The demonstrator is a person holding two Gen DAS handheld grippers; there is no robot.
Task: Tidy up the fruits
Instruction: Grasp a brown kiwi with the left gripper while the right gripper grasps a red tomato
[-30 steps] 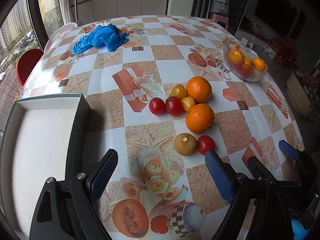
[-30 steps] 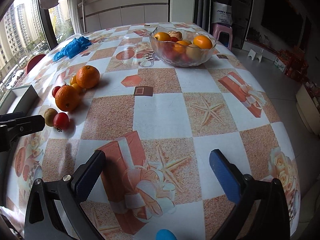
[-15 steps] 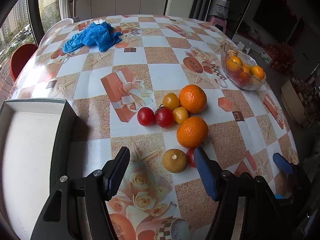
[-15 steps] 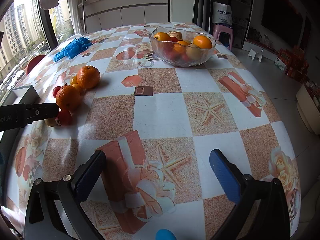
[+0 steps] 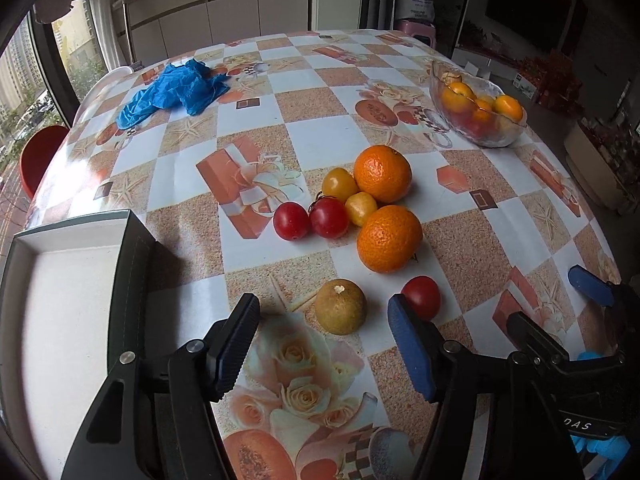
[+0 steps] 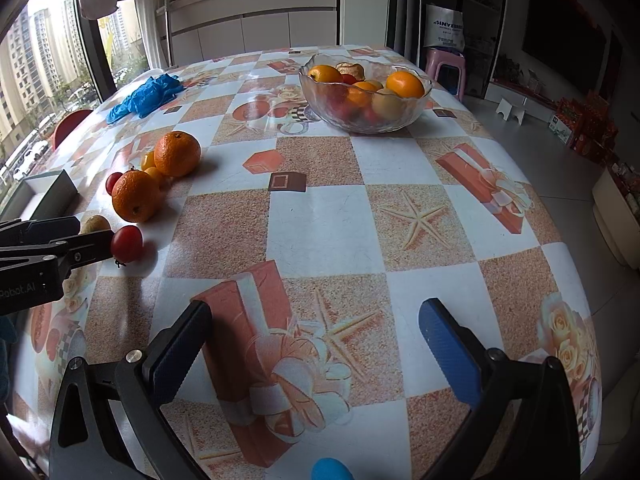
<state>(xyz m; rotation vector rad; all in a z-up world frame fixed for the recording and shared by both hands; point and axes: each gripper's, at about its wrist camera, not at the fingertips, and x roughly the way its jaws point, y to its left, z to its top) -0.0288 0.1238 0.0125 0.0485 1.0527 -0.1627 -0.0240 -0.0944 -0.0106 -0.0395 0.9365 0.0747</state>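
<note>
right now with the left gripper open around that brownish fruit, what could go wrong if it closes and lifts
The left gripper is open around the brown fruit, but its right finger sits very near the red tomato; closing might nudge it so it rolls. The brown fruit is round, so a pinch off its middle could squirt it toward the nearest orange. The tray has a raised wall, so a low carry might clip it.

Lighting: soft daylight is admitted through the windows (image 6: 48, 92) at the left; the room at the right is left dim. Glare: a pale sheen is laid over the tablecloth (image 5: 92, 168) near the windows. Shadows: short, soft-edged ones are cast rightward from the oranges (image 5: 389, 238). Focus: the centre is rendered sharply; distant furniture is softened. Distortion: strong fisheye curvature is seen, with corners blackened by vignetting.
</note>
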